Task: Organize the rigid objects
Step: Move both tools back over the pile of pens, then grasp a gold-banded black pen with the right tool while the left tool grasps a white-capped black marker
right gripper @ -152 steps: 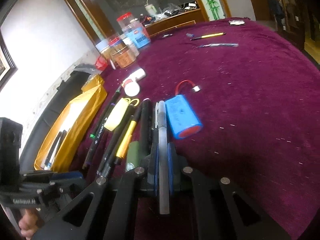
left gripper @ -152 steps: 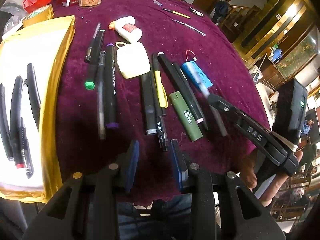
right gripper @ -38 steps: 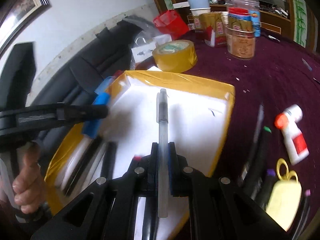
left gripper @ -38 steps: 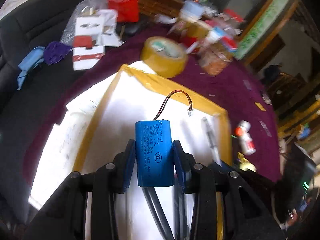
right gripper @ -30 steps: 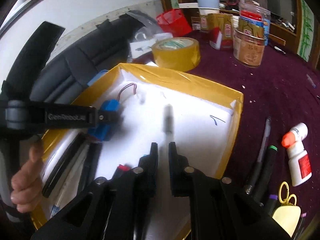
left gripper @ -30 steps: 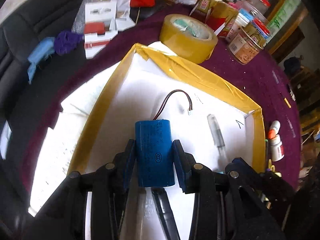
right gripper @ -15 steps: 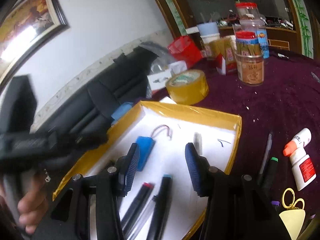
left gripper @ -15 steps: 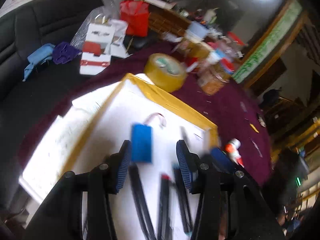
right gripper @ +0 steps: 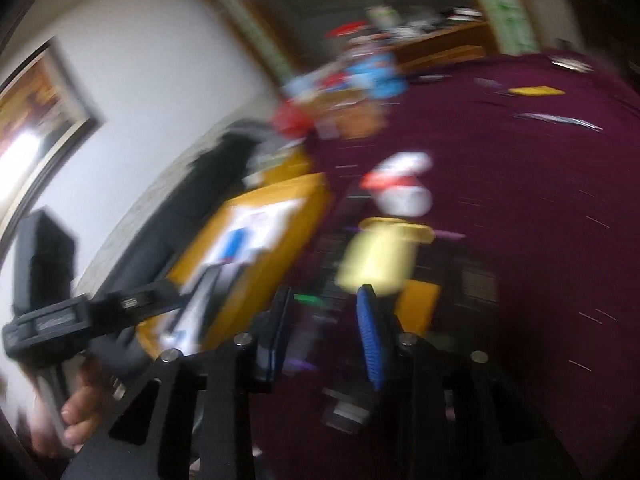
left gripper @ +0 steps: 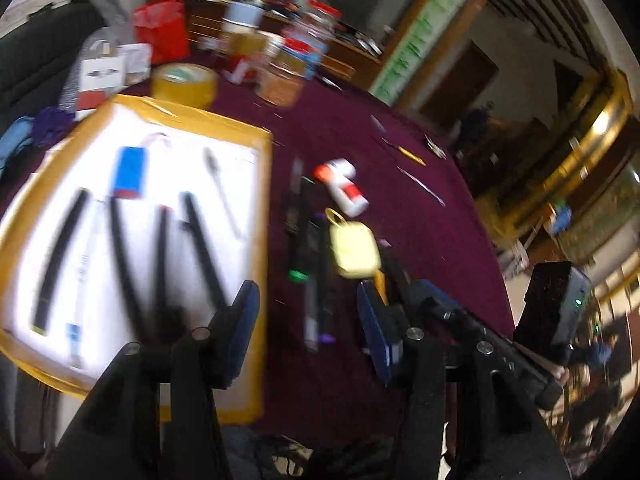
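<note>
The yellow-rimmed white tray (left gripper: 262, 240) holds the blue battery pack (left gripper: 130, 172), a clear pen (left gripper: 218, 184) and several black pens. My left gripper (left gripper: 308, 304) hangs above the tray's right rim and the maroon cloth; its jaws are opening with nothing between them. Several pens (left gripper: 304, 240), a pale yellow case (left gripper: 354, 252) and a glue bottle (left gripper: 340, 184) lie on the cloth. In the blurred right wrist view my right gripper (right gripper: 324, 304) hovers over those pens just short of the yellow case (right gripper: 380, 260). Its jaws are closing and stand apart, empty.
A tape roll (left gripper: 184, 84), jars (left gripper: 284, 76) and a red bag (left gripper: 162, 28) crowd the table's far side behind the tray. A few thin tools (left gripper: 412, 156) lie far out on the cloth. A black sofa (left gripper: 36, 60) is at the left. A hand (right gripper: 80, 412) holds the left gripper.
The left gripper let go of the blue battery pack and the right let go of the clear pen; both lie in the tray. Both grippers swung right, toward the pens on the cloth.
</note>
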Motion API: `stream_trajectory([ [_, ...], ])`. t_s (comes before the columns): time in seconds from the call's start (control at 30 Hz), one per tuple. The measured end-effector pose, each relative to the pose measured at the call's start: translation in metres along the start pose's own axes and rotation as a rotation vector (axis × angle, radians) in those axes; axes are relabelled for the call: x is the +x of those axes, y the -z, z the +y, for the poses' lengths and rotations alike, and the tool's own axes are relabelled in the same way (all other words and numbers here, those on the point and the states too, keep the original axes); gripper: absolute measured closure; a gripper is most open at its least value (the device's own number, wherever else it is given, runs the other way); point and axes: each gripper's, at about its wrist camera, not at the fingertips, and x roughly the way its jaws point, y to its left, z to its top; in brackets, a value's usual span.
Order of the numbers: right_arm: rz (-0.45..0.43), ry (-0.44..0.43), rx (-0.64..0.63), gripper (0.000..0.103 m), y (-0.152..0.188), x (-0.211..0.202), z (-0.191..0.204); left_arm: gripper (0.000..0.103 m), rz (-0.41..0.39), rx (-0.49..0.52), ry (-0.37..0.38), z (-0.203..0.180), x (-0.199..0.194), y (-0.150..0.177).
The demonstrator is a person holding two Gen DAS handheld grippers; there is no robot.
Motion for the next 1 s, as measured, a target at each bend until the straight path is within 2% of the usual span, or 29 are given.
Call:
stream_trajectory([
  [0.07, 0.035, 0.12, 0.036, 0.089, 0.004, -0.008, -0.027, 0.054, 0.038, 0.017, 0.014, -0.016, 0.01, 0.005],
  [0.13, 0.052, 0.169, 0.035, 0.091, 0.006, -0.009, -0.039, 0.054, 0.067, 0.031, 0.025, -0.029, 0.016, 0.01],
  [0.3, 0.138, 0.223, -0.015, 0.092, 0.001, 0.015, -0.045, 0.054, 0.088, 0.07, 0.023, -0.049, 0.014, 0.029],
  [0.37, 0.149, 0.278, -0.041, 0.092, -0.005, 0.022, -0.045, 0.054, 0.09, 0.064, 0.016, -0.05, 0.013, 0.033],
  [0.47, 0.19, 0.266, -0.058, 0.092, -0.01, 0.031, -0.046, 0.054, 0.111, 0.059, 0.009, -0.05, 0.015, 0.037],
  [0.57, 0.218, 0.308, -0.147, 0.092, -0.005, 0.032, -0.04, 0.054, 0.123, 0.066, 0.003, -0.051, 0.019, 0.038],
  [0.7, 0.201, 0.349, -0.153, 0.095, 0.003, 0.021, -0.044, 0.054, 0.15, 0.07, 0.017, -0.058, 0.03, 0.038],
  [0.87, 0.113, 0.437, -0.011, 0.095, 0.01, -0.018, -0.075, 0.054, 0.196, 0.091, 0.026, -0.073, 0.05, 0.032],
  [1.0, 0.07, 0.398, 0.037, 0.095, 0.008, -0.023, -0.085, 0.054, 0.262, 0.18, 0.043, -0.104, 0.088, 0.017],
])
